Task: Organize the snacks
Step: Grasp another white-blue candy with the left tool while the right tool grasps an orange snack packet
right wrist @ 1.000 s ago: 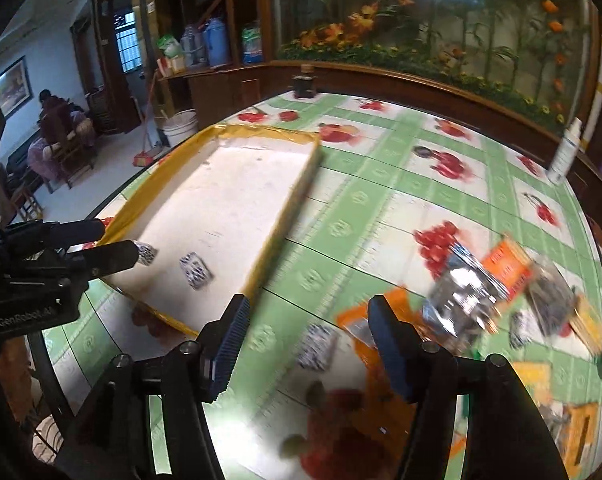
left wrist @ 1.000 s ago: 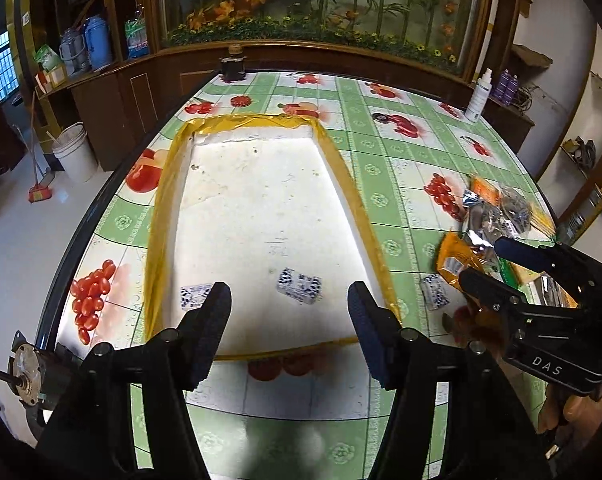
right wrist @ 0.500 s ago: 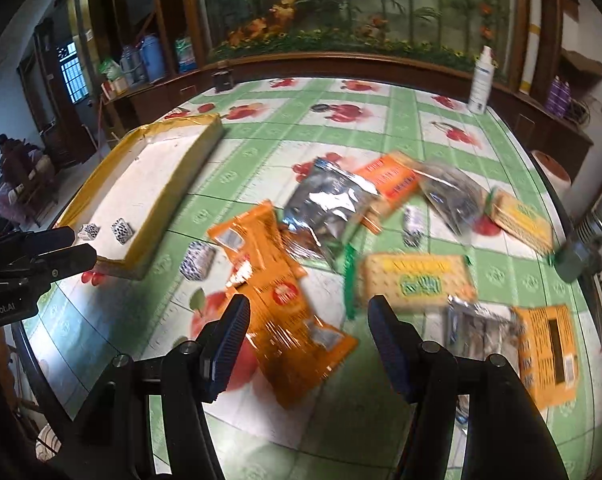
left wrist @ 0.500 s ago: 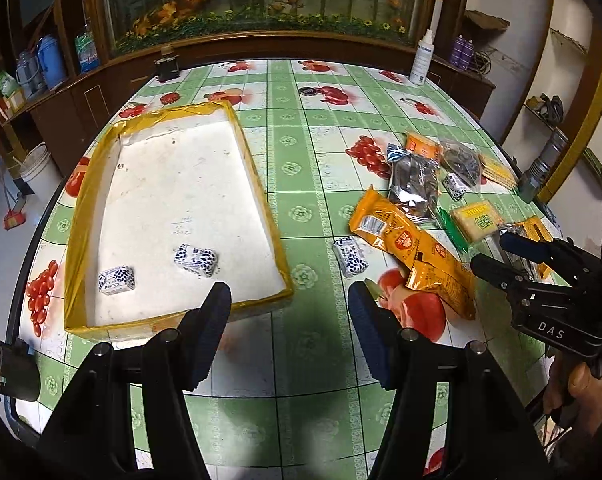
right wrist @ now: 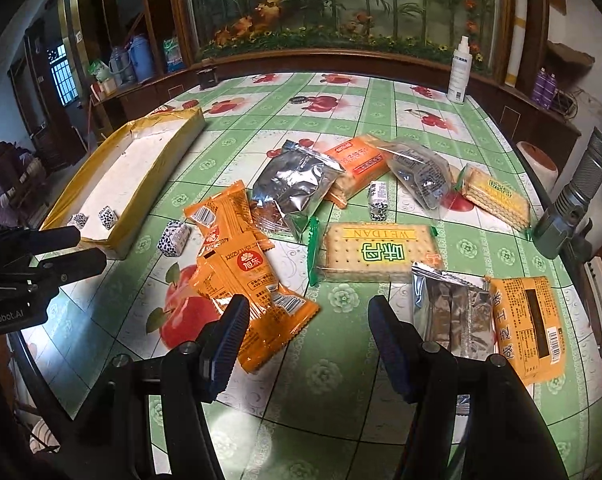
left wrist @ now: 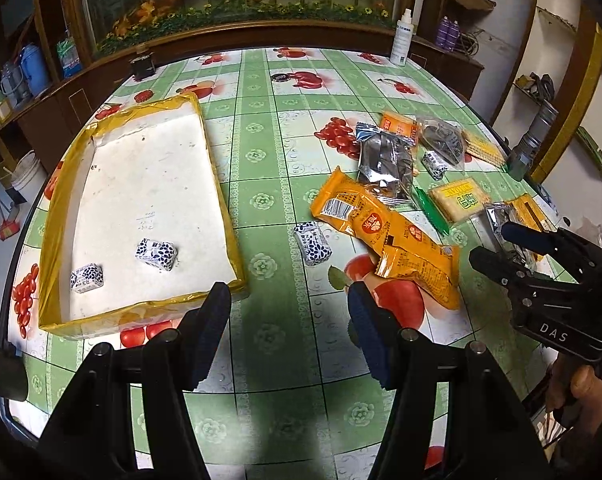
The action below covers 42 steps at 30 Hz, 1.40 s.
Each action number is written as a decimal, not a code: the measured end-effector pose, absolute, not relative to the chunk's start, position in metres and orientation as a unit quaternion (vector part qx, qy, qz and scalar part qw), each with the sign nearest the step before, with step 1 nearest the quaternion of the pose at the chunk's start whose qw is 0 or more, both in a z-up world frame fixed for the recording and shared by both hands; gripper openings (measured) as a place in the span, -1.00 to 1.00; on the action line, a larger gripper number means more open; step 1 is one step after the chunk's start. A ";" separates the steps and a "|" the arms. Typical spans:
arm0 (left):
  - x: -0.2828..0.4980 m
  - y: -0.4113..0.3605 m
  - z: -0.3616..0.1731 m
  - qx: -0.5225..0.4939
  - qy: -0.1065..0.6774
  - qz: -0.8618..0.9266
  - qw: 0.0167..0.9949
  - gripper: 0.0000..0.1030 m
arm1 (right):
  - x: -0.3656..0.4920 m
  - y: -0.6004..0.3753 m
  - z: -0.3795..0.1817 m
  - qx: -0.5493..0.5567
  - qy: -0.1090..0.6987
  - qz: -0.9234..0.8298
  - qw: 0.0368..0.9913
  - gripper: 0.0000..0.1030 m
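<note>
Both views are swung away from the shallow white yellow-taped tray (left wrist: pixel 141 200) onto the scattered packets. The left gripper (left wrist: pixel 289 312) and right gripper (right wrist: pixel 305 324) are held open, empty. A black-and-white wrapped candy (left wrist: pixel 313 243) lies just ahead of the left gripper; two are already lodged in the tray; sorting is judged barely begun.

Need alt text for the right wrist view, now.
Open, empty right gripper hovers over snack packets scattered on a green fruit-print tablecloth: orange wrappers and a cracker pack. The yellow-edged white tray at left holds two small candies.

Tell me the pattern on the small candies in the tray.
White wrappers with dark blue spots on both candies; clearest in the left wrist view.
</note>
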<state>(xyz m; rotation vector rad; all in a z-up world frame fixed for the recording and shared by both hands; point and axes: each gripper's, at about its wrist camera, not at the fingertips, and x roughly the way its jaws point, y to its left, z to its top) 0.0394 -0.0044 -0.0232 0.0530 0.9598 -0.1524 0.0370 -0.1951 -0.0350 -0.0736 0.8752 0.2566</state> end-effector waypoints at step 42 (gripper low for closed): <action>0.104 -0.023 -0.072 0.036 0.507 -0.127 0.852 0.15 | 0.055 -0.169 -0.059 -0.055 0.448 0.259 0.854 0.27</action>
